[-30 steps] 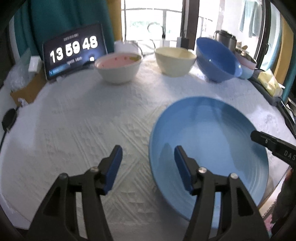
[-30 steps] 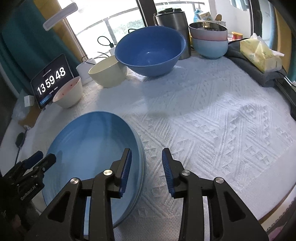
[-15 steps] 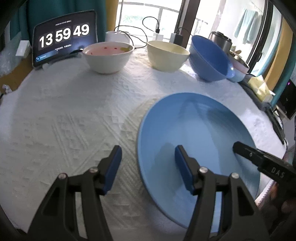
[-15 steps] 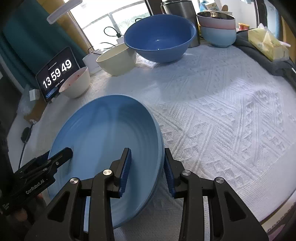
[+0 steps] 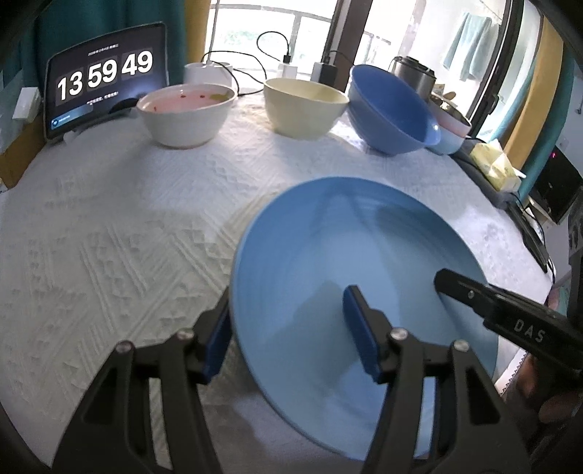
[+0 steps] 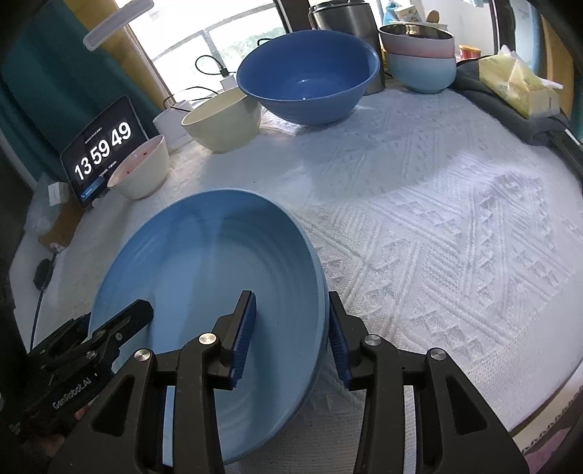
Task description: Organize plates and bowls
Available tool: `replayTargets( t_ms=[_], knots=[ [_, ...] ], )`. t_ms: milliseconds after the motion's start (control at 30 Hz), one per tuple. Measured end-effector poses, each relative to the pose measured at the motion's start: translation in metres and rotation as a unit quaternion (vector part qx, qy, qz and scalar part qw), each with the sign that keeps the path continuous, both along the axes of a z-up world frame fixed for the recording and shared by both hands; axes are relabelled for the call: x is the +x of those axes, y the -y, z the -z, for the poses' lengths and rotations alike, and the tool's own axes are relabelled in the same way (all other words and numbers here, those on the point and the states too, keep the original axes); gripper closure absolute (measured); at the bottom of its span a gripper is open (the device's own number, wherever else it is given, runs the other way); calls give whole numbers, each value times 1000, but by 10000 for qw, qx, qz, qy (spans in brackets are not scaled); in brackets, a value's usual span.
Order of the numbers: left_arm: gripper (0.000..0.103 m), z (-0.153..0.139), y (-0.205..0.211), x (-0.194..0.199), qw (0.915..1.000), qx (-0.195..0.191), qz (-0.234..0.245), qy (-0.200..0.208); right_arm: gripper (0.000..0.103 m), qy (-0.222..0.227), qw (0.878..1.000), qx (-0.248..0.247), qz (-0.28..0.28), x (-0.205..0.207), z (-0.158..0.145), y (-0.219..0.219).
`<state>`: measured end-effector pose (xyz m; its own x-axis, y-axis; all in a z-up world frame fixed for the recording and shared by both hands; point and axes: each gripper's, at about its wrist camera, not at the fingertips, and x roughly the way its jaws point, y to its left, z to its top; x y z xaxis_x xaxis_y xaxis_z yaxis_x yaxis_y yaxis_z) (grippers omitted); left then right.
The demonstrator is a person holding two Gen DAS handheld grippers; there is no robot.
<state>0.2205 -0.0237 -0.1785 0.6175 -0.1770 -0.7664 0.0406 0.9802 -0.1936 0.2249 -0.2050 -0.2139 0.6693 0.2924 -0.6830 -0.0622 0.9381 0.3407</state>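
A wide light-blue plate point(image 5: 346, 255) point(image 6: 204, 277) lies on the white textured cloth in front of both grippers; its right edge shows a second rim beneath it. My left gripper point(image 5: 288, 333) straddles the plate's left rim, one pad outside and one over the plate, jaws closing slightly and not pressing. My right gripper point(image 6: 291, 337) straddles the right rim the same way, jaws opening and pads clear of the rim. At the back stand a white bowl with a pink inside point(image 5: 186, 113), a cream bowl point(image 5: 304, 109) and a big dark-blue bowl point(image 6: 308, 80).
A pink bowl stacked in a pale-blue bowl point(image 6: 421, 54) stands at the back right beside a steel pot point(image 6: 346, 18). A tablet clock point(image 5: 104, 87) leans at the back left. A tissue pack point(image 6: 517, 87) lies on a grey cloth at the right. White tablecloth point(image 6: 437, 218) spreads right of the plate.
The right gripper has come over the plate's right rim, which was outside its fingers a second ago, and its jaws have spread. In the left view the rim has shifted toward the left finger.
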Motion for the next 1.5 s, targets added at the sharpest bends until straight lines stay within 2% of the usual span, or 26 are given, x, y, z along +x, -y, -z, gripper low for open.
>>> replayTargets(
  t_ms=[767, 1500],
  knots=[
    [48, -11, -54, 0, 9988, -53, -465, 124, 62, 96, 9990, -205, -397, 15, -19, -50],
    [48, -7, -137, 12, 9930, -109, -1175, 65, 62, 60, 9938, -391, -1036, 57, -30, -138]
  ],
)
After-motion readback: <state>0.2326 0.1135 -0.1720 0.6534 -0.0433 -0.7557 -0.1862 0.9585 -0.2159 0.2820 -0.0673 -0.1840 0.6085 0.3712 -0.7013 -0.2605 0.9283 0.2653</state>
